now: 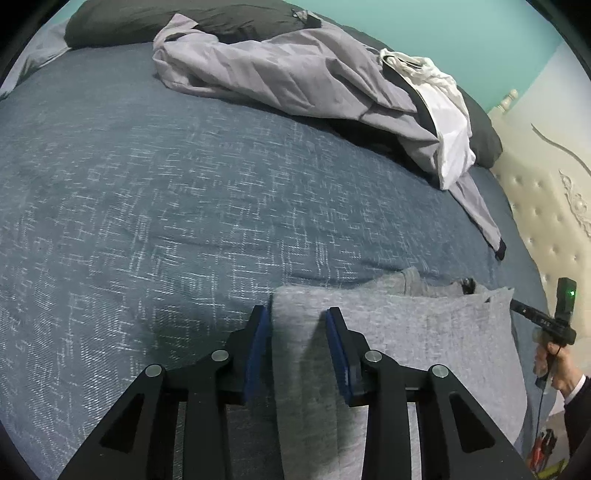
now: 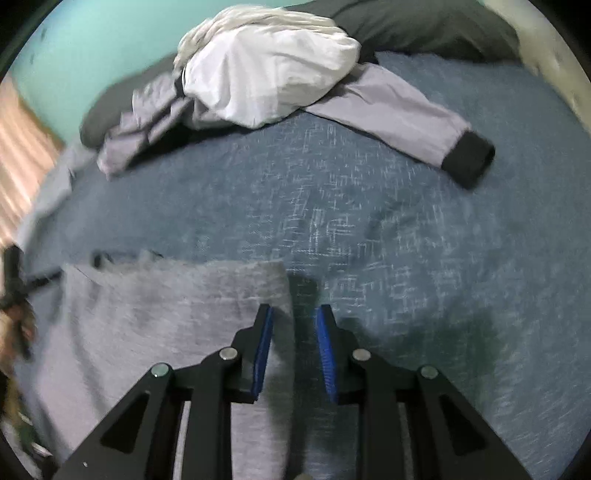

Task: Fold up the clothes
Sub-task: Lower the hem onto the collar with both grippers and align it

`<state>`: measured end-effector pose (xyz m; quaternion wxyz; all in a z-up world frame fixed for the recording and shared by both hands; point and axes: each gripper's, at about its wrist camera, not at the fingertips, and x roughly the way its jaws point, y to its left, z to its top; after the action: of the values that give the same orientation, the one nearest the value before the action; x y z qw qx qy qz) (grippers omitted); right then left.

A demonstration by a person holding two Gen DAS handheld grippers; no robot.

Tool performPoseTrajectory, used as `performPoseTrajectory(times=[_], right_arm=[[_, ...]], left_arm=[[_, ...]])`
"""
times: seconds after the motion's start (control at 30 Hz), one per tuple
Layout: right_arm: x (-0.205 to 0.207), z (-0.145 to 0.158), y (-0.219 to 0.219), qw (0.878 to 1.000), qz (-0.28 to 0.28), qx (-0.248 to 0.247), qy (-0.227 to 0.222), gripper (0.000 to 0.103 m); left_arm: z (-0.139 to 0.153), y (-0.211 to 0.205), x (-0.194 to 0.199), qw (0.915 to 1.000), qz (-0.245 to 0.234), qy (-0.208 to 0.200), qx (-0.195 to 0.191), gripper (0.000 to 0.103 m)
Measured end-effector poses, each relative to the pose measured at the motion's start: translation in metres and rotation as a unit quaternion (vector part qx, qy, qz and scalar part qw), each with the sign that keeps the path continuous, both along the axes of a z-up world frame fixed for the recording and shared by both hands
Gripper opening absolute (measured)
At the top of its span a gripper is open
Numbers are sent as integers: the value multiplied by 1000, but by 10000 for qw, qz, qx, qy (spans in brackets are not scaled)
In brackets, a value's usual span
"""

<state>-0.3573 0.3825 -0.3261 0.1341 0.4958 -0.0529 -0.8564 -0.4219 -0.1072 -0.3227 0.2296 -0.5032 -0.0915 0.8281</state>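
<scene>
A grey folded garment [image 1: 406, 332] lies flat on the blue bedspread [image 1: 147, 184] near the bed's front edge. My left gripper [image 1: 298, 325] hovers over the garment's left edge. It is open, and the cloth lies loose beneath the gap. In the right wrist view the same garment [image 2: 166, 314] fills the lower left. My right gripper [image 2: 294, 321] stands open over its right edge, with cloth edge and shadow showing between the blue pads [image 2: 264, 343]. A hand [image 1: 554, 360] holds the right gripper at the far right of the left wrist view.
A crumpled lilac-grey jacket [image 1: 295, 74] with a black cuff [image 2: 467, 158] and a white garment [image 2: 266, 74] are heaped at the back of the bed. Dark pillows [image 1: 166, 22] lie behind them. A cream tufted headboard [image 1: 546, 221] borders the right side.
</scene>
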Motion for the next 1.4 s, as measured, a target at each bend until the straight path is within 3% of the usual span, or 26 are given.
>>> performPoseTrajectory(times=[0.07,0.1,0.17,0.27,0.5,0.73,0.83,0.9,0.93,1.03,1.07,1.1,1.2,1.4], right_arm=[[2,-1,-4,9999,93,74,54,22],[2,-1,-6,9999,124,46,82,13],[4,1,-7,9997,192,-36,143,7],[7,8,-9,9992,283,-75,281,0],[9,41,12,9966,-62,-164,800,0],[-2,25,12,9986,-125,-470,213,1],[-7,12,7,9982,-168,-567,-24,11],[-10,6,4,9974,-168,-693,-138,52],[-11,3,3,9969,-156,-751,-175,58],[-12,0,-6,9983,-84,-574,-88,58],[-12,-1,-8,9987,-82,-503,-26,49],[-11,-1,-10,9991,-50,-430,33,31],[-7,2,-15,9994,142,-200,227,6],[3,32,-8,9960,113,-165,871,4]], left_arm=[[-1,1,0,10000,-34,-17,30,24],[-2,1,0,10000,-50,-24,42,17],[-2,1,2,9999,-82,-27,94,7],[3,-2,6,9998,-76,86,133,6],[28,-18,15,9990,-15,362,270,6],[27,-13,13,9993,-28,295,222,6],[26,-9,13,9993,-33,301,220,6],[24,-9,11,9994,19,279,221,6],[24,-9,11,9994,21,273,223,6],[20,-10,9,9994,31,260,219,6],[19,-10,9,9994,36,258,214,6],[19,-10,9,9994,41,256,209,6],[18,-11,10,9995,45,270,179,6],[26,-19,15,9990,115,369,229,6]])
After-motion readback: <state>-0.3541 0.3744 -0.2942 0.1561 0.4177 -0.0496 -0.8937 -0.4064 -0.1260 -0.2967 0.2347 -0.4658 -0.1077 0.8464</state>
